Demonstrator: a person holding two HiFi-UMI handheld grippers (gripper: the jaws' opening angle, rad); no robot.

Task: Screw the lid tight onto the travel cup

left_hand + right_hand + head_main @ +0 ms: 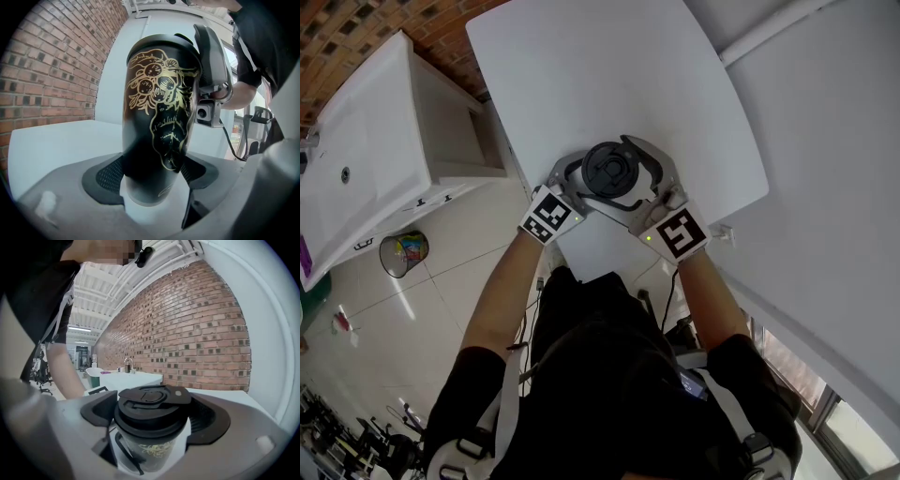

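From my head view I am seeing only the black lid [612,169] from above. The body of the travel cup [157,108] is hiding beneath it and between my two tools, so I cannot tell there whether its base is resting on the tabletop [581,75]. My left tool [154,174] is clenching the lower part of the cup, with both ribbed pads pressing on its black wall below the gold drawing. The foot of the cup is dipping behind the tool's own grey body. My right tool [152,420] is grasping the lid [152,404] from the opposite side, its pads sitting against the rim. The cup below is showing only as a dark sliver with a scrap of gold. The cup is sitting near the tabletop's edge closest to me, with the white surface spreading wide beyond it. A brick wall [47,70] is standing farther off, and a white cabinet [366,141] is well apart to my left.
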